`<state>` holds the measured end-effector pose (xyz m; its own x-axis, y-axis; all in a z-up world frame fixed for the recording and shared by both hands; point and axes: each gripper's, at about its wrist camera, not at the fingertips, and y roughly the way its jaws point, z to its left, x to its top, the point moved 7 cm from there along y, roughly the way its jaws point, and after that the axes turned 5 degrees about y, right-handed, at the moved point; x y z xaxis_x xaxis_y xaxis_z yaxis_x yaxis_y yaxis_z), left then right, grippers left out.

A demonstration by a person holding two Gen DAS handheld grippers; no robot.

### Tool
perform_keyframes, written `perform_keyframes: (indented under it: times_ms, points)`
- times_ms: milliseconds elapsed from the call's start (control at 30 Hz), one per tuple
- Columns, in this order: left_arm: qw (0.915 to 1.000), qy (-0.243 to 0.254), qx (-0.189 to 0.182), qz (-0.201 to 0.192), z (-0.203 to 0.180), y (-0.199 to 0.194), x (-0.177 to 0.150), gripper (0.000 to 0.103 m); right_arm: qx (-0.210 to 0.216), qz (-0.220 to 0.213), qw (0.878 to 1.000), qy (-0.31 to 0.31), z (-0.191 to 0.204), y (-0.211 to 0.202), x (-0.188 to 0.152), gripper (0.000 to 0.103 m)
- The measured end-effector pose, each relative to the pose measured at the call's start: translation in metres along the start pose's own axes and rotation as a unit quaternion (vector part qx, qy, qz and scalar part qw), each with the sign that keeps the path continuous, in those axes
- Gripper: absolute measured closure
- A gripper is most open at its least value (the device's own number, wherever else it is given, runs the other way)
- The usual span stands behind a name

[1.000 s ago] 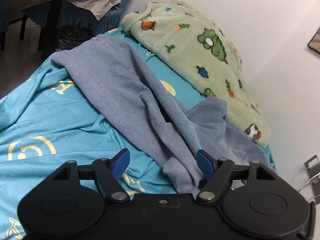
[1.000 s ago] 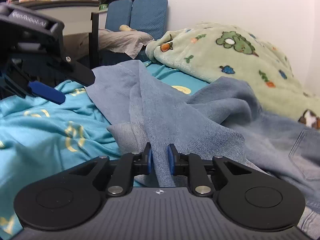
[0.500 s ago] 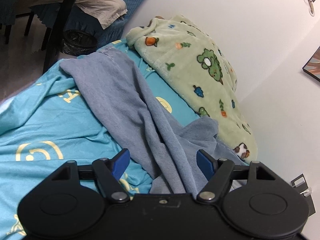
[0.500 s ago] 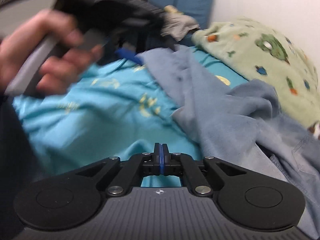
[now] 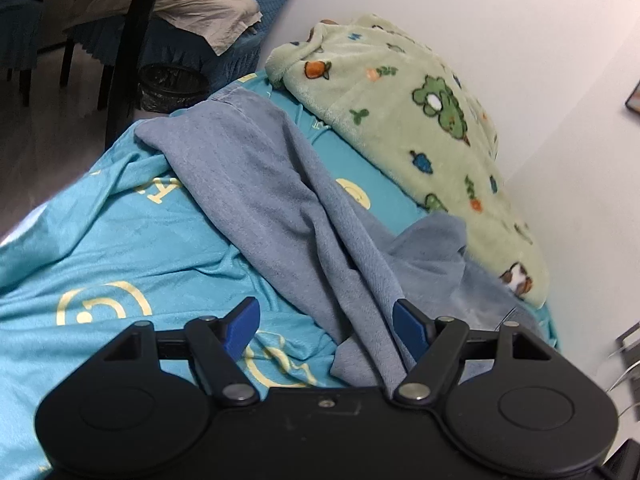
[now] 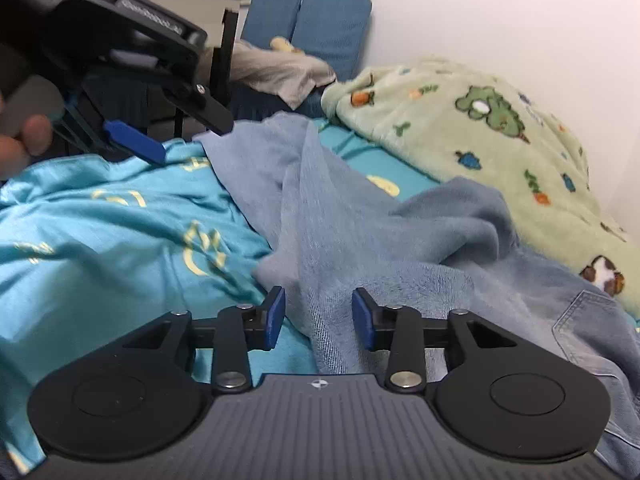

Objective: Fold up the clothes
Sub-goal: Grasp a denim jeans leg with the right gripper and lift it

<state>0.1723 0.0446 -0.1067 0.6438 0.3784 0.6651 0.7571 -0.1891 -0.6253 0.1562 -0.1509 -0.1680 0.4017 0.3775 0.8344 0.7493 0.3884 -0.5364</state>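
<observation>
Light blue jeans (image 5: 256,184) lie crumpled on the teal bedsheet (image 5: 120,248), one leg stretching toward the far bed edge. My left gripper (image 5: 326,326) is open just above the sheet, and a jeans fold runs past its right pad without being pinched. In the right wrist view the jeans (image 6: 320,208) bunch up in front of my right gripper (image 6: 319,318). Its jaws are opening, with a ridge of denim between the pads but not pressed. The left gripper (image 6: 192,142) shows there at upper left, open, held by a hand (image 6: 24,140).
A green fleece blanket (image 5: 420,120) with animal prints lies along the white wall (image 5: 540,60) on the right. Beyond the bed's far edge stand a black table leg (image 5: 128,52), a dark bin (image 5: 172,88) and blue chairs (image 6: 312,24) draped with beige cloth.
The right gripper went from nearly shut on a denim fold, to fully shut with nothing over the sheet, to open around a jeans ridge. The left gripper stayed open, hardly moving.
</observation>
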Motion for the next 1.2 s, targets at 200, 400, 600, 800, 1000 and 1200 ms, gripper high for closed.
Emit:
perform_keyframes:
  times_ms: [200,400,600,800,1000,1200]
  points:
    - [0.9999,0.012,0.008,0.003,-0.002,0.005,-0.002,0.033,0.003,-0.013,1.0,0.017,-0.006,-0.011,0.012,0.098]
    - [0.9999,0.008,-0.003,-0.005,-0.004,-0.003,0.0,0.033,0.009,-0.019,1.0,0.004,-0.005,-0.047,0.015,0.101]
    - [0.9996,-0.002,-0.023,-0.012,-0.005,-0.016,0.003,0.033,0.053,0.042,0.996,-0.066,0.04,-0.084,-0.01,0.101]
    - [0.9999,0.006,-0.009,-0.005,-0.001,-0.018,0.002,0.033,0.094,0.139,0.984,-0.059,0.066,-0.064,-0.043,0.101]
    - [0.996,0.083,0.029,0.016,-0.025,0.013,0.022,0.034,0.136,0.097,0.982,0.086,0.034,-0.057,-0.019,0.098]
    - [0.9803,0.174,0.086,0.038,-0.049,0.099,0.041,0.034,0.163,0.093,0.975,0.122,0.032,-0.039,-0.016,0.099]
